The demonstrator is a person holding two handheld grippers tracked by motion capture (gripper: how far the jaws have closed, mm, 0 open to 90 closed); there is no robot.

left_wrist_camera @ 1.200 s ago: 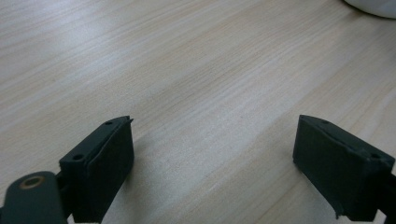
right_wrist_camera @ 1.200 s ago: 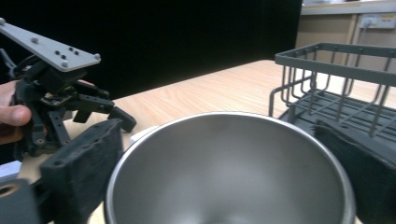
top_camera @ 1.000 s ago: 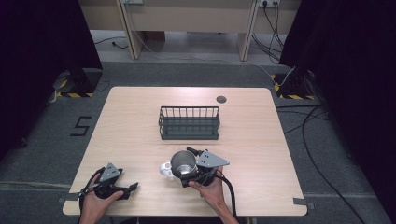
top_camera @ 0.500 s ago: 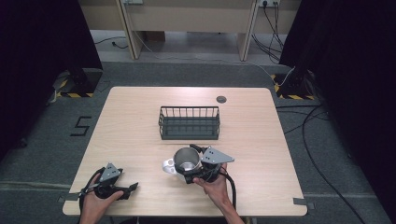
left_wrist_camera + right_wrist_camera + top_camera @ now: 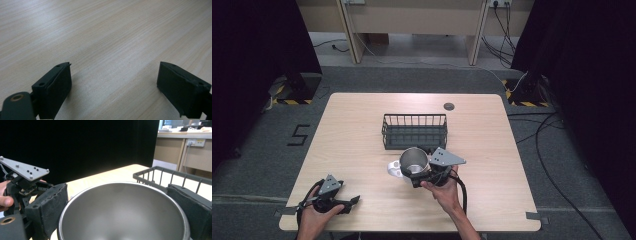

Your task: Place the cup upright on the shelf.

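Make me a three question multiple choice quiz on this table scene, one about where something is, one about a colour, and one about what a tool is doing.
1. Where does the wire basket stand?
A. mid-table, beyond the steel cup
B. at the near left corner
C. on the floor

2. What colour is the basket?
A. white
B. dark grey
C. red

3. What is the right tool doing?
A. lying open on the table
B. gripping the basket rim
C. clamping the steel cup

Answers:
1. A, as the high view shows it near the centre of the table, past the cup.
2. B, as its wires look dark grey in the high view and the right gripper view.
3. C, as the right gripper view shows a jaw pressed on each side of the cup.
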